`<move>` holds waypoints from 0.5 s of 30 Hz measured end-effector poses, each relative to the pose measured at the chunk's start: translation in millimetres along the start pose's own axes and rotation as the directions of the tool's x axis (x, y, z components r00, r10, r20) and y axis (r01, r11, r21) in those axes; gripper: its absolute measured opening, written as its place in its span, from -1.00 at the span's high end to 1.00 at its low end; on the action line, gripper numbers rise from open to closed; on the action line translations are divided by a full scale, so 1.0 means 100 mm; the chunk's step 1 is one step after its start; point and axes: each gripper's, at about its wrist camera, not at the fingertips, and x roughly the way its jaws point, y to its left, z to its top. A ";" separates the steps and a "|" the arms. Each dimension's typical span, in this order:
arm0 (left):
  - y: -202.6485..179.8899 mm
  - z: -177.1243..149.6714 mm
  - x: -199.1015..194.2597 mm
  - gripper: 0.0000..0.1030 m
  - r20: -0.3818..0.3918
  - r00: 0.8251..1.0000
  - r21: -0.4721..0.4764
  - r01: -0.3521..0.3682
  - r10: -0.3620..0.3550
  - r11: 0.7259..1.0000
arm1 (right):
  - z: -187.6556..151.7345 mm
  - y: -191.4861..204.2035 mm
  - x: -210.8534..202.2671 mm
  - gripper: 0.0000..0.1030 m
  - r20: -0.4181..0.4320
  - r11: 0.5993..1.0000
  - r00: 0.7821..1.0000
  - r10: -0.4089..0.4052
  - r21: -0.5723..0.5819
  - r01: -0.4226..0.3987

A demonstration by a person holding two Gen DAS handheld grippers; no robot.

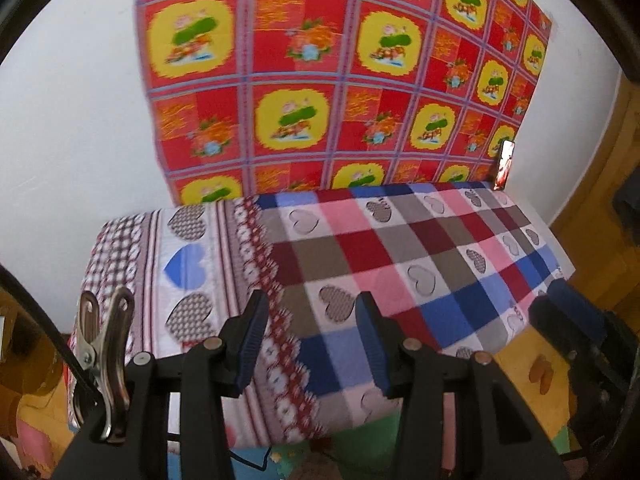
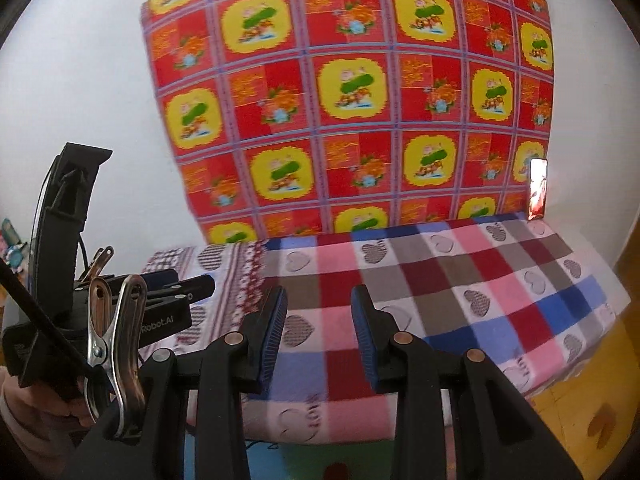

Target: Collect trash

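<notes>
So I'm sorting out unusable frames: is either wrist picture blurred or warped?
Left wrist view: the red patterned sheet and checked cloth are smeared; the left gripper stays sharp. Right wrist view: similar smear on both, and fisheye bowing curves the sheet's grid lines.

Brightness: both wrist views are brightly and evenly lit; colours are saturated.
Light source: not in view; soft and diffuse on the white wall.
Shadows: faint, only under the table's near edge.
Glare: small bright highlights on the metal clip and along the top edge of the red patterned cloth.
Blur: motion smear softens the hanging cloth's pictures and the checked tablecloth; the fingers look sharper.
Distortion: strong fisheye bowing of straight edges; black vignette in the corners.
</notes>
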 end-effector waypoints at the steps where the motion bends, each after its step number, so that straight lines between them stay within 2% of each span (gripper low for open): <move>1: -0.05 0.04 0.07 0.08 0.000 1.000 0.000 0.000 0.000 1.000 | 0.03 -0.04 0.05 0.33 -0.001 1.000 1.000 -0.006 0.002 0.006; 7: -0.25 0.27 0.45 0.08 -0.029 0.999 0.008 0.021 -0.020 1.000 | 0.11 -0.24 0.31 0.33 -0.009 0.999 0.999 -0.033 0.031 0.033; 15: -0.37 0.42 0.74 0.08 -0.048 0.999 -0.005 0.022 -0.022 1.000 | 0.16 -0.40 0.56 0.33 -0.039 0.998 0.998 -0.040 0.054 0.042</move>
